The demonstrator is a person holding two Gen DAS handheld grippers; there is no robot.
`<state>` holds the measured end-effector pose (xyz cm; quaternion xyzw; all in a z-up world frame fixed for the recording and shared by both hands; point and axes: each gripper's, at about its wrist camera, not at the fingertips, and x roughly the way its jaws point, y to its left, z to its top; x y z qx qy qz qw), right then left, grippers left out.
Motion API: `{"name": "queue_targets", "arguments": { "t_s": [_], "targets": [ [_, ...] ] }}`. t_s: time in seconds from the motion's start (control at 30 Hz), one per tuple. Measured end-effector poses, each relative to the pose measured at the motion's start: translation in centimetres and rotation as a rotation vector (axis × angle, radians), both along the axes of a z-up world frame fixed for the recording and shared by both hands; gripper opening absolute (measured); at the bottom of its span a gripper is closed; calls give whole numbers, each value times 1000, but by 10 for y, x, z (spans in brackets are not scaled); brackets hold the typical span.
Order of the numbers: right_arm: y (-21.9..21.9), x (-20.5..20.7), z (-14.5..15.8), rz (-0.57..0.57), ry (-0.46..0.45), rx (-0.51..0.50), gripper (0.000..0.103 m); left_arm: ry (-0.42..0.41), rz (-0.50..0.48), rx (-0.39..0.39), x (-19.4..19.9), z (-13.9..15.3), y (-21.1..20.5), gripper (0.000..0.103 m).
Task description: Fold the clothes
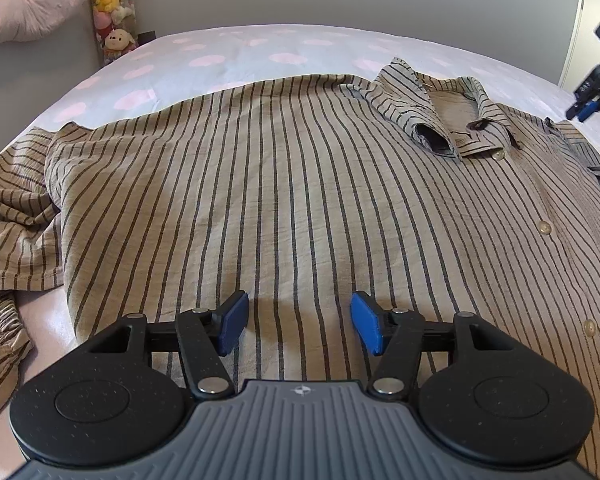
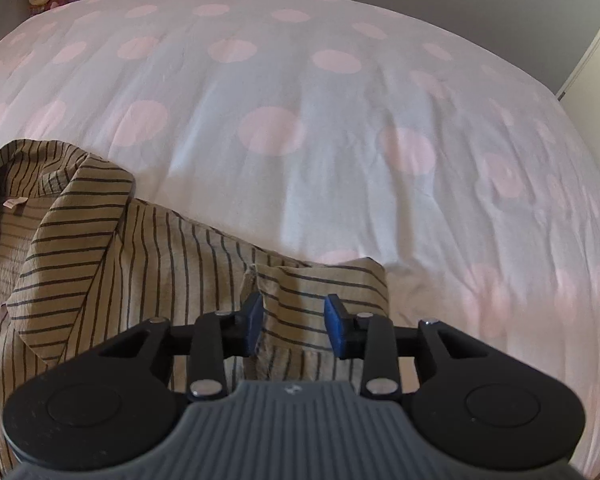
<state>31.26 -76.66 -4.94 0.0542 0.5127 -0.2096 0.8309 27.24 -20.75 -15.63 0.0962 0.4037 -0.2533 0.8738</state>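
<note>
So far the striped shirt (image 1: 300,184) lies spread face up and buttoned on the dotted bedsheet (image 2: 300,92), collar (image 1: 452,120) toward the far right, and I judge the folding barely begun: the body is flat, no panel turned over. One sleeve (image 1: 16,208) sprawls rumpled off the left edge, and the other sleeve (image 2: 320,292) lies bunched at the right shoulder. My right gripper (image 2: 294,320) stands part open over that right sleeve, cloth between its pads (image 2: 334,324) but not pinched, so it holds nothing. My left gripper (image 1: 298,322) hovers wide open over the near body of the shirt, empty. Both sleeves and the body folds remain to do. Beyond, plush toys (image 1: 112,12) hang in the far left corner.
</note>
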Motion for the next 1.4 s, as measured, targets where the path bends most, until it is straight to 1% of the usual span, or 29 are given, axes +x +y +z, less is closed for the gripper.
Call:
{"name": "queue_targets", "arguments": {
  "t_s": [0.1,0.23,0.27,0.3,0.33,0.37,0.47,0.57,0.6,0.67,0.73,0.8,0.87,0.93,1.03,1.1,1.17,1.23,1.27,1.3,1.33,1.37,1.4],
  "targets": [
    [2,-31,7,-6,13,11,38,7,9,-12,1,2,3,55],
    [14,-83,15,-11,-2,44,38,28,39,-42,1,10,11,55],
    [18,-95,15,0,-6,49,41,28,41,-49,0,12,12,55],
    [24,-105,16,13,-9,51,48,28,43,-55,-1,15,13,55],
    [29,-116,15,26,-7,43,59,25,42,-60,-2,16,14,55],
    [34,-125,13,39,2,28,62,23,40,-65,-3,18,14,55],
    [42,-147,1,68,41,-11,64,17,28,-72,-6,23,12,55],
    [44,-160,-14,84,45,-37,63,7,16,-70,-9,26,9,55],
    [45,-161,-19,89,38,-47,62,5,15,-67,-10,26,9,55],
    [47,-161,-28,103,36,-76,48,4,16,-62,-10,25,9,55],
    [54,-160,-36,127,38,-108,14,9,23,-56,-9,23,9,55],
    [65,-161,-40,156,30,-134,11,18,28,-56,-6,20,9,55],
    [78,-161,-48,217,53,-177,10,29,32,-57,-5,18,9,55],
    [92,-160,-60,288,106,-242,10,34,26,-56,-5,16,8,55],
    [105,-164,-81,351,175,-303,10,38,19,-55,-5,15,7,55],
    [112,-171,-86,396,198,-352,11,40,26,-62,-4,16,9,55],
    [114,-178,-84,422,219,-364,11,46,40,-78,-3,17,12,55],
    [113,-184,-75,417,216,-352,14,60,53,-98,-1,18,15,55],
    [111,-186,-68,409,200,-346,14,70,59,-108,0,18,16,55],
    [110,-187,-60,390,171,-335,17,77,60,-113,0,18,17,55],
    [108,-188,-52,369,138,-322,29,84,61,-119,0,18,17,55],
    [105,-187,-44,342,102,-308,37,84,59,-119,0,18,17,55],
    [102,-184,-37,317,68,-295,47,81,58,-117,-1,19,16,55]
  ]
}}
